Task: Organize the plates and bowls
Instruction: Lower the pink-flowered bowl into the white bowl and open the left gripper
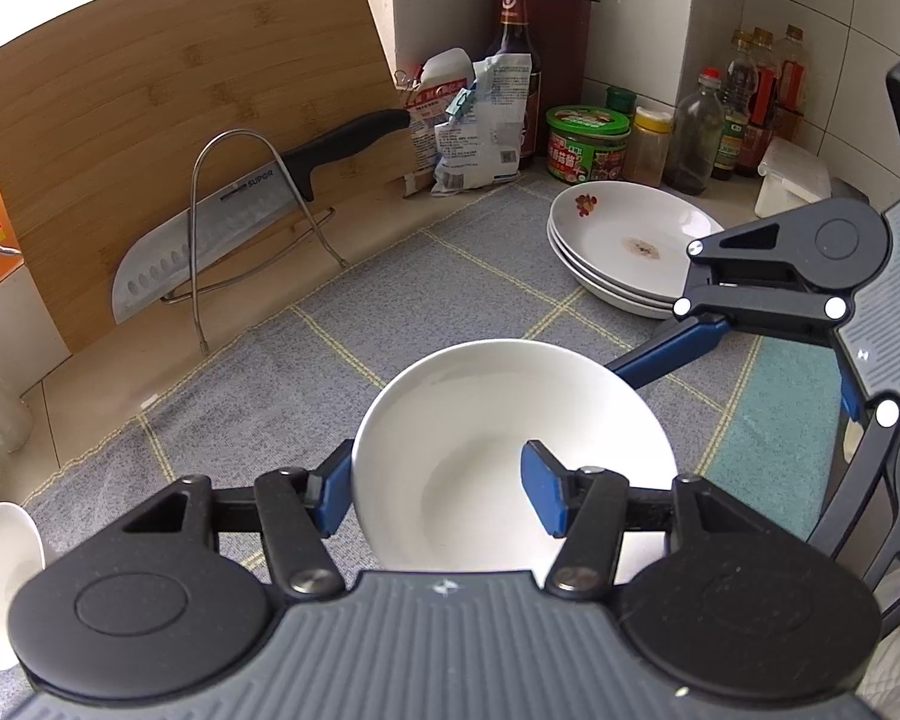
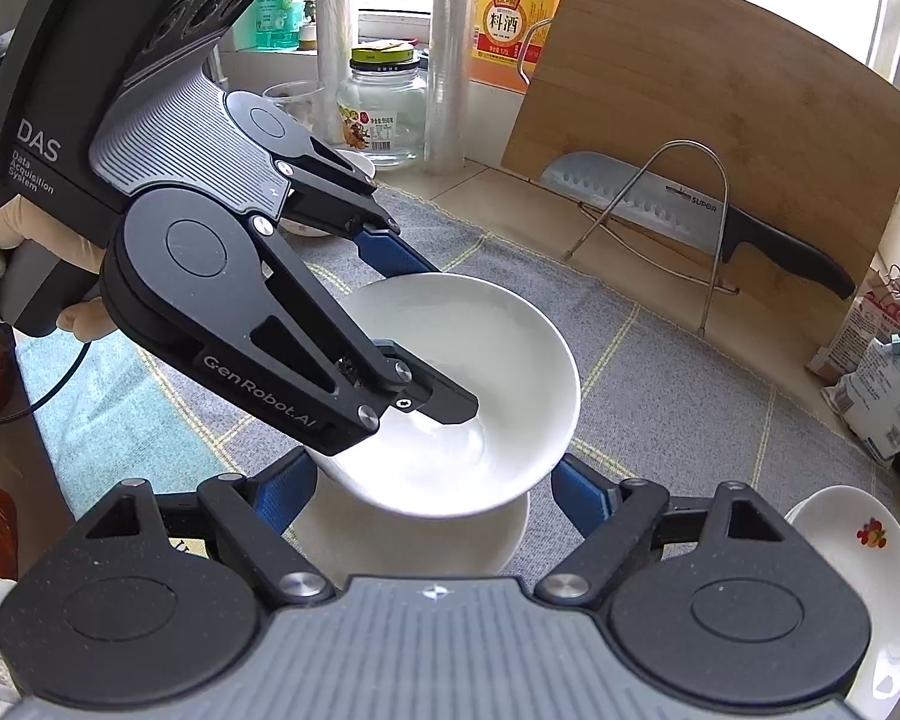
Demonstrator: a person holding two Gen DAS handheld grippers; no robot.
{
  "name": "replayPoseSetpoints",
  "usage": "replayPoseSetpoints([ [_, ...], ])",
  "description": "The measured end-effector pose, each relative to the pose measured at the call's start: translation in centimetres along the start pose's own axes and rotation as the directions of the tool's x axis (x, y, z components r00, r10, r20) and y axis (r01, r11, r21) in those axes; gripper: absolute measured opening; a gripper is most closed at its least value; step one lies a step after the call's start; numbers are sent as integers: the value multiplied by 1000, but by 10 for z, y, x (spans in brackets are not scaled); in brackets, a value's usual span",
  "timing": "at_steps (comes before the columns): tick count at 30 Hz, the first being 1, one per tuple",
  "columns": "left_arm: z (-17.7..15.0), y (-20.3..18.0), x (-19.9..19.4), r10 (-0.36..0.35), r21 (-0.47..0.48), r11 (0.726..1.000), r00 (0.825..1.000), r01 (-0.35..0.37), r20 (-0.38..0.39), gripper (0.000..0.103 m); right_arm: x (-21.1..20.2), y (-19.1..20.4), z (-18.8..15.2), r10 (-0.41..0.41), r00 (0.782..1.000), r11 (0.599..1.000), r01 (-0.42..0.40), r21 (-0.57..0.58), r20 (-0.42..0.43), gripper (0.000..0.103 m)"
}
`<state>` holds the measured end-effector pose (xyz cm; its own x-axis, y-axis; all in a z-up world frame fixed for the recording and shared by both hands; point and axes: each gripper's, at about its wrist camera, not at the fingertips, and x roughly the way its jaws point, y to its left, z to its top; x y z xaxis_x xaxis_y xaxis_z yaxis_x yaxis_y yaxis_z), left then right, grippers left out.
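Nearby, stacked plates and knife flank the bowl.

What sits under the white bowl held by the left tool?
A second white bowl sits directly beneath the held bowl, between the right tool's fingers. Its inside is covered.

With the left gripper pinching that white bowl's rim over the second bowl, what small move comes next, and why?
Probably lower it a little. The left gripper clamps the rim of the upper bowl, which hangs tilted just above the lower bowl between the right gripper's fingers, so settling it in would stack them.
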<state>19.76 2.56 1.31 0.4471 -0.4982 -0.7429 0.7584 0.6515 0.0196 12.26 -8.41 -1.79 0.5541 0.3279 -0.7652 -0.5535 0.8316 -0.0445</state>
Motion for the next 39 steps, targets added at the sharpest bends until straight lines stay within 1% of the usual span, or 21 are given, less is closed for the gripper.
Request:
replayPoseSetpoints([
  [18,-10,-13,10,-27,9,1000,999,27,-37,57,-1,0,-15,30,999,999,-28,43,-37,89],
  [33,-15,-15,14,-33,13,999,999,33,-40,57,5,0,-17,37,997,999,-35,39,-63,89],
  [39,-17,-14,11,-26,22,999,999,26,-21,57,8,-1,-18,39,997,999,-37,36,-69,89],
])
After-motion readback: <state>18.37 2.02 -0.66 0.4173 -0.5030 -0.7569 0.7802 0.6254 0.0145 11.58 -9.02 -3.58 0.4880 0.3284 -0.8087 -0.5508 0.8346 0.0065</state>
